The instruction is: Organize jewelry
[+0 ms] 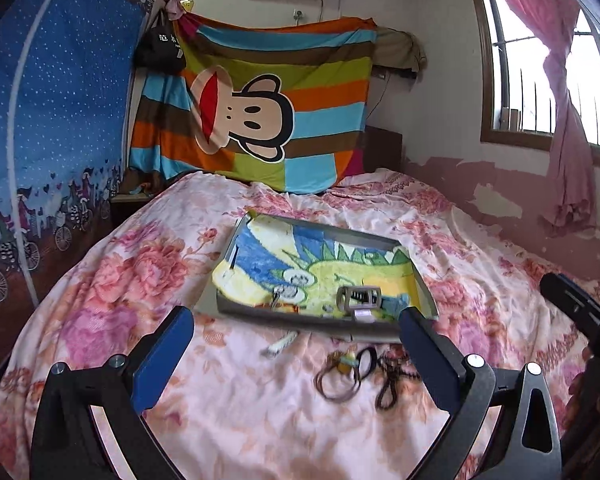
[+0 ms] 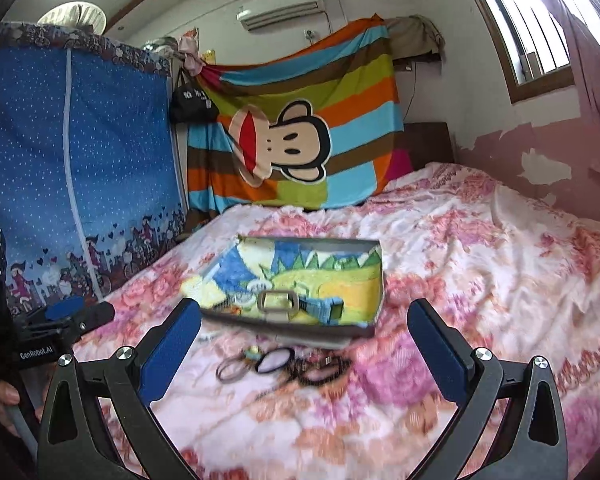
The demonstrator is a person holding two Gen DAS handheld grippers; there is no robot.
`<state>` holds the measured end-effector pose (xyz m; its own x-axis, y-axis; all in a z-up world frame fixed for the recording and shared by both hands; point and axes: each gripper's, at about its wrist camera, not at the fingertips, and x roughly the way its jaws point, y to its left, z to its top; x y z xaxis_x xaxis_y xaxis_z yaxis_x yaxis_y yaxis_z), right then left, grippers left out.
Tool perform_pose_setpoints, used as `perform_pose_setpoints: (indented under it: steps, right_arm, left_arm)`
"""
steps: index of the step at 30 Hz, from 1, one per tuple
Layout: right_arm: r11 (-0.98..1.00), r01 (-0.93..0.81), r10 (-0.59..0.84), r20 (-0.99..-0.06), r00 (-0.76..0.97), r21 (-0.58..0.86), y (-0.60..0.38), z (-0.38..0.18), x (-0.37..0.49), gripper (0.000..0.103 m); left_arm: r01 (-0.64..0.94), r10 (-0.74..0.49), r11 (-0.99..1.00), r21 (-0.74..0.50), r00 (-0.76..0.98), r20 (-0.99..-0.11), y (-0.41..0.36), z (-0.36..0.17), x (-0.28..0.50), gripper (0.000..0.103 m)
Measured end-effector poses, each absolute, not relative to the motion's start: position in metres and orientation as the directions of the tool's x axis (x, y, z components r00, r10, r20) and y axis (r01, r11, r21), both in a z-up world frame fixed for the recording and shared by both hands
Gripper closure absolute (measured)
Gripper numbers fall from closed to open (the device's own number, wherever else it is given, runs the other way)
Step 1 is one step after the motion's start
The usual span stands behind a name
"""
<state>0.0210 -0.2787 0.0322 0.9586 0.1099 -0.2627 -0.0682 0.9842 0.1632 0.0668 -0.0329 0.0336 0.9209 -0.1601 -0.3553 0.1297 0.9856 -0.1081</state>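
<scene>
Grey metal, shallow and lined with a cartoon towel, the tray sits on the floral bedspread and serves as the landmark here; inside it, near its front wall, lie a pale square buckle-like piece and a small silvery trinket to that piece's left; what each is exactly I cannot tell.

Loose jewelry remains outside, just in front of the tray's near wall: a white clip-like strip, a tangle of brown and dark bands with a yellowish charm, and a dark beaded strand beside them; the right wrist view is blurred, but the same cluster shows there between tray and camera.

Both tools hover above the bedspread on the near side of the tray; the left gripper has its jaws spread wide and holds nothing; the right gripper likewise stands spread and empty, its blue pads either side of the cluster.

Judging from this, the task is partway: some pieces are in the tray, several not; the step in hand looks like an approach to the next pickup. That move calls for lowering one gripper over a single item, probably the bands or the strand, and pinching low against soft cloth without snagging the neighbouring pieces or the fabric.
</scene>
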Motion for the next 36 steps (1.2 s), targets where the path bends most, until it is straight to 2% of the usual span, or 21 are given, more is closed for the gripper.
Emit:
perform_pose_setpoints:
  steps: [16,27,36]
  right_arm:
    - [0.986,-0.021,0.092,-0.437,0.895,0.165,-0.281,-0.006,-0.005,0.002]
    - [0.986,0.005,0.091,-0.563,0.822,0.166,-0.280,-0.027,0.016,0.002]
    - [0.990,-0.006,0.089,-0.604,0.792,0.138,-0.272,-0.034,0.028,0.002]
  left_arm:
    - [0.162,-0.171,0.985,-0.059,0.879,-0.445,-0.038,0.008,0.007,0.000]
    - [0.172,-0.174,0.984,-0.053,0.834,-0.524,-0.042,-0.009,0.014,0.000]
    - [0.148,-0.154,0.987,-0.057,0.812,-0.562,-0.042,-0.018,0.026,0.000]
